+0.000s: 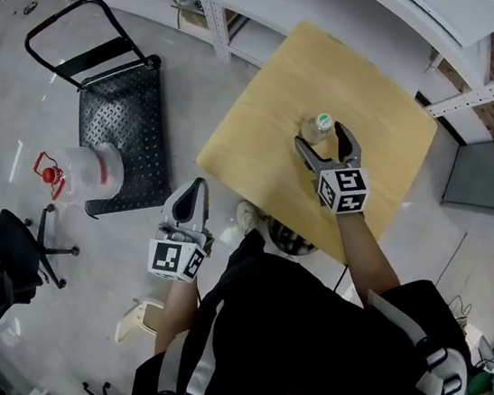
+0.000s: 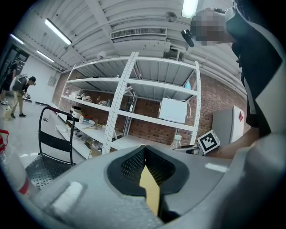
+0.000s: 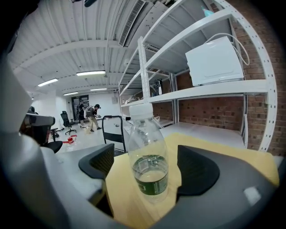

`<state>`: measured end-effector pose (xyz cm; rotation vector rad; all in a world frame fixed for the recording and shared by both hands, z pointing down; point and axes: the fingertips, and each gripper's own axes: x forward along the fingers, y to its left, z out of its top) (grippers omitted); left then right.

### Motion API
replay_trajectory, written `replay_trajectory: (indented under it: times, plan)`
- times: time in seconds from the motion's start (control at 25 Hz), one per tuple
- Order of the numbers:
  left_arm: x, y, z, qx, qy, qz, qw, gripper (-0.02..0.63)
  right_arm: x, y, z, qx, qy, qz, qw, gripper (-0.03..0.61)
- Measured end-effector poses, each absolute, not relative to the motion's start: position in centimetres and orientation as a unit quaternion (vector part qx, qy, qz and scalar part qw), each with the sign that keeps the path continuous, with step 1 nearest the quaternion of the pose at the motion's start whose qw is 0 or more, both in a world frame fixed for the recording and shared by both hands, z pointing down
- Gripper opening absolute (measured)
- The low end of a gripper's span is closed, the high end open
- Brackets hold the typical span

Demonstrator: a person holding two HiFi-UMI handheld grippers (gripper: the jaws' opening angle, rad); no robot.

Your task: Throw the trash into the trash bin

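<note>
Clear plastic bottle (image 3: 147,161) stands mid-frame on the wooden table (image 1: 383,127), untouched between the wide-open jaws of the right gripper (image 1: 322,138); left gripper (image 1: 196,188), lower left, closed and empty.

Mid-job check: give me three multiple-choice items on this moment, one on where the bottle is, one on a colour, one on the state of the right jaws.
1. Where does the bottle stand?
A. on the floor
B. on the table
C. on a shelf

2. What colour is its label?
A. red
B. blue
C. green

3. How do the jaws of the right gripper stand?
A. apart, with the bottle between them untouched
B. clamped on the bottle
C. shut and empty

Answers:
1 B: it stands upright on the yellow tabletop.
2 C: a green band wraps its lower body.
3 A: both pads sit clear of its sides.
</note>
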<state>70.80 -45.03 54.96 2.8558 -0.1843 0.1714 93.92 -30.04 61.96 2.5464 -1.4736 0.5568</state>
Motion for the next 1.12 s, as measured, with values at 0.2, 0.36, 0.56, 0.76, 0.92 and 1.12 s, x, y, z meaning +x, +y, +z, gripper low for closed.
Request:
replay_trajectory:
  times: [0.2,0.36,0.56,0.76,0.92,1.12]
  plan:
    - [70.8,-47.0,54.9,0.987,-0.068,0.06,0.131,0.002,95.0,-31.7,63.3,0.851,-0.482,0.194,0.082,0.428]
    - [71.3,-47.4,55.1,0.987,-0.061,0.063,0.136,0.002,95.2,-32.7,63.9,0.85,-0.478,0.202,0.087,0.426]
    - [72.6,-47.1,55.1,0.988,-0.042,0.061,0.138,0.002,95.5,-32.8,65.4,0.849,-0.468,0.221,0.106,0.342]
    - [72.9,-47.2,54.2,0.989,-0.039,0.048,0.136,0.002,94.4,-32.9,64.1,0.845,-0.481,0.208,0.112,0.336]
    - [72.4,-46.9,53.8,0.989,-0.042,0.035,0.134,0.002,93.1,-32.4,61.7,0.841,-0.497,0.19,0.099,0.336]
    - [71.0,-46.3,53.7,0.988,-0.054,0.023,0.143,0.002,91.1,-31.2,58.2,0.837,-0.515,0.158,0.09,0.336]
